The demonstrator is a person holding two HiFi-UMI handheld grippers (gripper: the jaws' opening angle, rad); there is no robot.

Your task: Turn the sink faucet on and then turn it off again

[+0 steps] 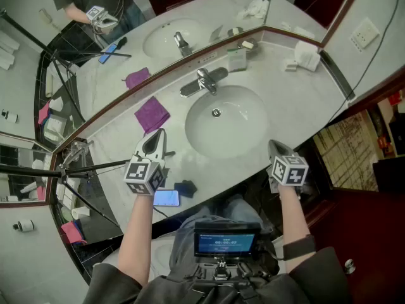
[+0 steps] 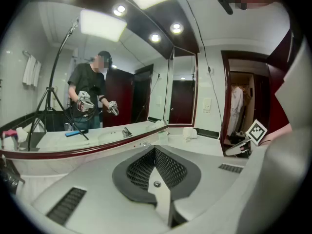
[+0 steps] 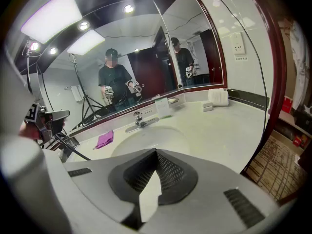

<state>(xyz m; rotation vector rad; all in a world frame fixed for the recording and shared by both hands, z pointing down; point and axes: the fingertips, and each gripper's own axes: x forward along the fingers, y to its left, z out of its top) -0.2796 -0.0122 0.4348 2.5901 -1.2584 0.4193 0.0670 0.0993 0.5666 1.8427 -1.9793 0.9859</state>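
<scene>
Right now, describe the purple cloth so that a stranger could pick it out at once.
Find the oval sink basin in the pale counter. Left of it in the head view, in front of the mirror, lies a purple cloth. It is the only purple thing on the counter itself; the similar patch in the mirror is its reflection.

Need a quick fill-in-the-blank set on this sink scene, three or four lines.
1. The folded cloth left of the white oval sink basin is ____ in colour.
2. The chrome faucet stands between that basin and the wall ____.
3. The left hand-held gripper has its jaws ____.
4. The right hand-held gripper holds ____.
Missing words: purple; mirror; shut; nothing.
</scene>
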